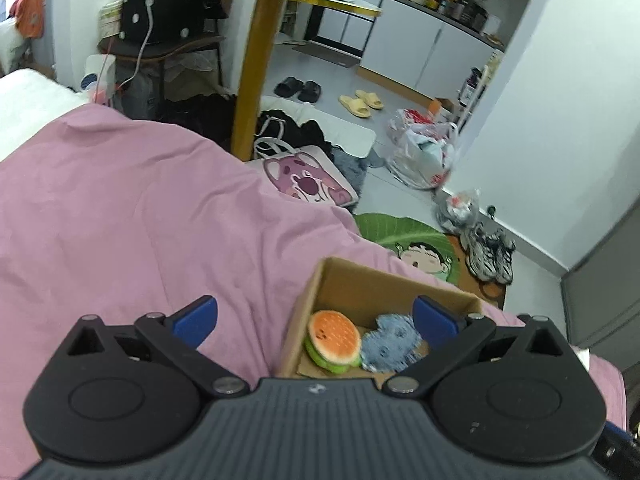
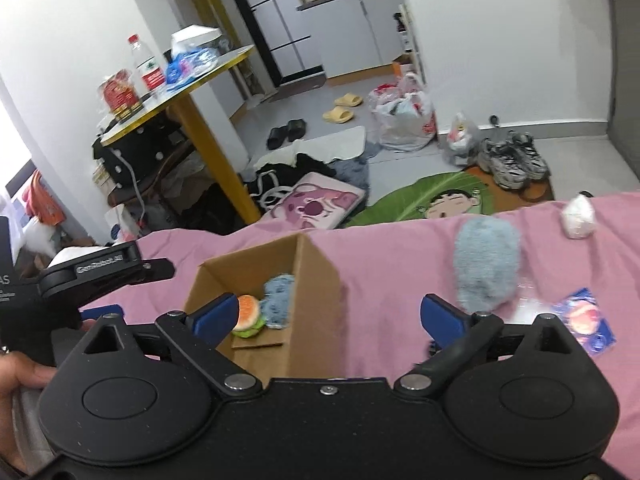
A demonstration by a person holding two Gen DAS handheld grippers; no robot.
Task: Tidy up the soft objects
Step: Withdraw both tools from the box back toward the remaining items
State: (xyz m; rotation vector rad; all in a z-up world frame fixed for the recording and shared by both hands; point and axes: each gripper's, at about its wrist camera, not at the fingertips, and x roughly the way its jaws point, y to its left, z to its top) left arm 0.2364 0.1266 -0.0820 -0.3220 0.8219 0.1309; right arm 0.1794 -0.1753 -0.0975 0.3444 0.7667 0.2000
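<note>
Left wrist view: the left claw point(image 1: 316, 322) fills the bottom of the frame, its blue fingers point(image 1: 196, 320) spread wide with nothing between them. Just beyond, lower centre, an open cardboard box point(image 1: 384, 280) sits on a pink bedsheet point(image 1: 120, 208). Inside it lie a burger plush point(image 1: 332, 340) and, touching its right side, a blue plush point(image 1: 390, 342). Above, a yellow-legged desk point(image 1: 256, 60) stands on a cluttered floor. Right wrist view: the right claw point(image 2: 328, 316) spans the bottom, jaws wide apart and empty. The box point(image 2: 316, 276) sits at centre on the bedsheet point(image 2: 400, 256), with the burger plush point(image 2: 249, 316) and blue plush point(image 2: 280, 300) inside, side by side. To the right, outside the box, a fluffy blue toy point(image 2: 488, 264) lies on the sheet, a white toy point(image 2: 578, 216) near the bed's far edge, and a blue packet point(image 2: 586, 320) at lower right. The left claw's body appears at the left edge.
</note>
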